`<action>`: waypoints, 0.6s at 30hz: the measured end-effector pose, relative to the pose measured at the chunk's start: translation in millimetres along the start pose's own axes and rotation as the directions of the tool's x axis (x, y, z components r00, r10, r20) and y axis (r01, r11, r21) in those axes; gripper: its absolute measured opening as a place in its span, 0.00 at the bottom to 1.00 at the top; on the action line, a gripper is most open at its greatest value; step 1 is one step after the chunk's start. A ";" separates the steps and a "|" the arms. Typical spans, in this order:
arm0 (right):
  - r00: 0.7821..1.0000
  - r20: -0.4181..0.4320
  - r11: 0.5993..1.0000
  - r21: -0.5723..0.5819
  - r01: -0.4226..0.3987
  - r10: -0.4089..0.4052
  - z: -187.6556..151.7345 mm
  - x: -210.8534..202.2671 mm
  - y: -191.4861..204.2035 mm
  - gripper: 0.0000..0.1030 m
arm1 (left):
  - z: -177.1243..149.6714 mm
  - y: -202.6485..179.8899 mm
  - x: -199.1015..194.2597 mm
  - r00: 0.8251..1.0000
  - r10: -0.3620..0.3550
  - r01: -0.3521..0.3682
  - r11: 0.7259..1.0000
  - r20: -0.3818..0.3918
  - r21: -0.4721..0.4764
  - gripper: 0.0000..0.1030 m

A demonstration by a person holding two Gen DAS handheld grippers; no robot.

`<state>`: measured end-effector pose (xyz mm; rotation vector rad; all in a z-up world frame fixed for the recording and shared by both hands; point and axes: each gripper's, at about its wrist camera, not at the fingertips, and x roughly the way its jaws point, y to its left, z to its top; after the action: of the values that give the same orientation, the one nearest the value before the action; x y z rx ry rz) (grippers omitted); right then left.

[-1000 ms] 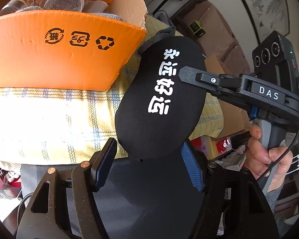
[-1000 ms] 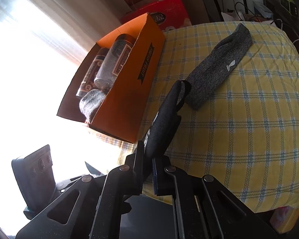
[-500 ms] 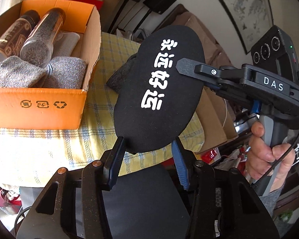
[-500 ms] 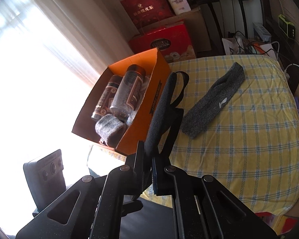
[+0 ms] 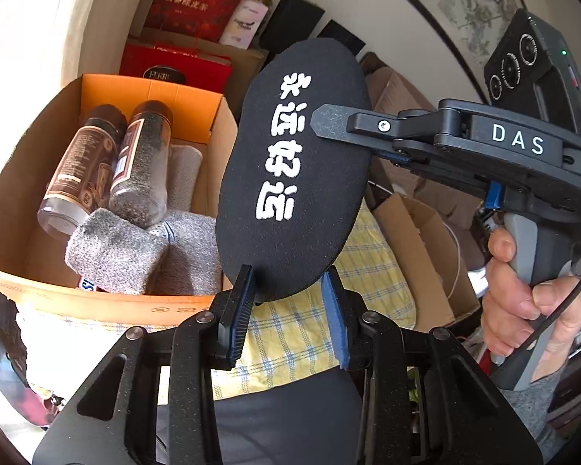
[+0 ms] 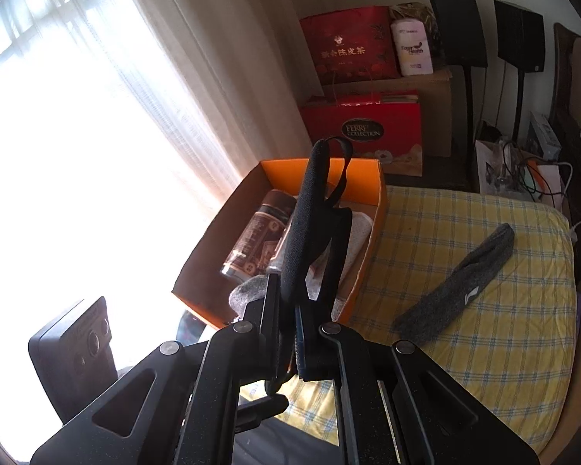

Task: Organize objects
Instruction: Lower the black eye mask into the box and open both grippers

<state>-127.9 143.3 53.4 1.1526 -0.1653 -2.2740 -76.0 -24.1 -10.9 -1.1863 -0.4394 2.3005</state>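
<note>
Right gripper (image 6: 288,323): jaws pinched on the black eye mask (image 5: 294,178), holding it upright in the air; the contact itself is partly hidden behind the fabric edge.
Left gripper (image 5: 286,310): jaws spread, 1 on each side of the mask's lower edge; whether either pad touches the fabric cannot be told.
Eye mask: oval, white characters on its face, its strap (image 6: 339,178) looping behind; it hangs ahead of the left jaws and above the near corner of the orange box (image 5: 97,302).
Orange box: ahead and left of the left jaws, on the yellow checked cloth (image 6: 464,240); its near wall is cut by the frame edge.
Box contents: 2 jars (image 5: 143,162) lying side by side, grey rolled socks (image 5: 112,248) in front of them, and a pale cloth partly hidden behind the mask.
Grey headband (image 6: 457,286): flat on the cloth, well right of the right jaws.
Hand (image 5: 523,302): grips the right tool's handle.
</note>
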 end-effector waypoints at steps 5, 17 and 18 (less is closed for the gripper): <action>0.999 -0.049 1.000 0.002 0.004 -0.004 9.8 40.9 -1.8 0.05 | 11.9 22.2 10.0 0.999 0.054 -0.054 0.998 -0.004 -0.034 0.31; 0.992 -0.110 0.998 -0.004 0.068 -0.068 34.7 113.6 -30.3 0.05 | 40.8 45.9 54.9 0.994 0.096 -0.099 0.993 -0.046 -0.069 0.27; 0.990 -0.115 0.997 -0.003 0.079 -0.079 36.3 118.8 -33.8 0.05 | 43.0 46.3 58.5 0.994 0.099 -0.102 0.992 -0.051 -0.071 0.27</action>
<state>-225.4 101.0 -19.3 1.3085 -0.0774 -2.2677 -153.4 -30.7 -48.0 -1.3238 -0.4603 2.3536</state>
